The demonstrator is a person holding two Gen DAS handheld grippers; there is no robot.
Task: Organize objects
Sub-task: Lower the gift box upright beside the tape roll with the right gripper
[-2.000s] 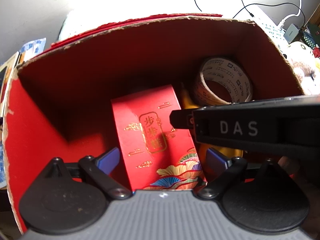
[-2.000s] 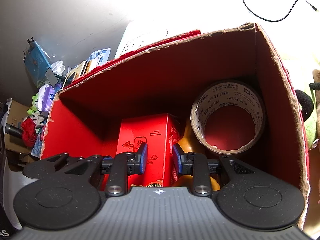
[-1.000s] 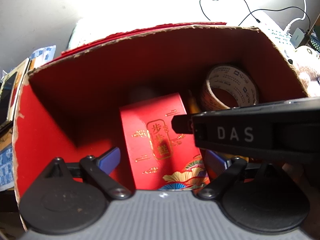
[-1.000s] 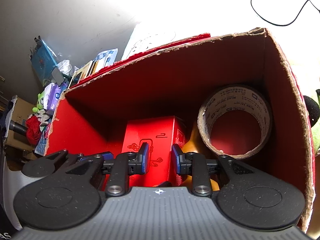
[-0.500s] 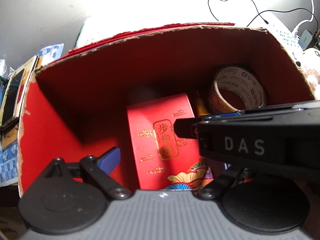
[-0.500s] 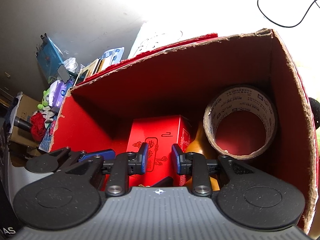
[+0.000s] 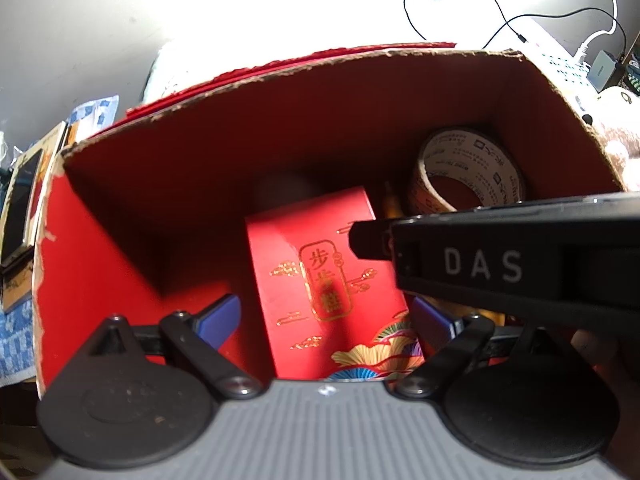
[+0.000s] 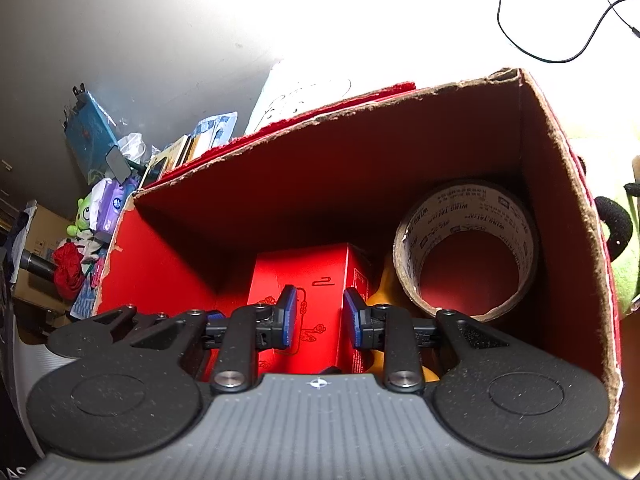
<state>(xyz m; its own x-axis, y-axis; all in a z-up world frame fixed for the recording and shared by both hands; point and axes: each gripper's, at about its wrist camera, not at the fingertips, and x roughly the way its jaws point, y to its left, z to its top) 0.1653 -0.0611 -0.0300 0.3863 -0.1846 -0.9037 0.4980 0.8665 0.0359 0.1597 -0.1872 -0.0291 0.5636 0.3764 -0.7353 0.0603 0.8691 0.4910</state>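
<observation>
Comparing with the views two seconds back, little inside the red carton (image 8: pixel 560 208) differs: the red gift box (image 7: pixel 320 276) lies in the same spot on the floor of the carton, the tape roll (image 8: pixel 466 248) leans in the right corner, an orange item (image 8: pixel 384 284) is wedged between them. The carton edges sit slightly lower and further right in both views now, a small drift of the cameras, not of the contents. Reads as a pause after placing; the gift box looks delivered, not gripped.

Left gripper (image 7: pixel 326 320): blue pads wide apart, straddling the gift box's near end, no contact visible. Pitched steeply down into the carton.

Right gripper (image 8: pixel 319 314): pads partly apart, same gap as a second ago, nothing seen between them; the gift box shows through the gap, lower down. In the left view its black body marked DAS (image 7: pixel 500 268) crosses over the gift box's right side. A fingertip (image 7: pixel 592 346) shows beneath it.

Judgement: both tools free, next likely a withdrawal upward for another item from the clutter (image 8: pixel 92 216) outside the carton's left wall
</observation>
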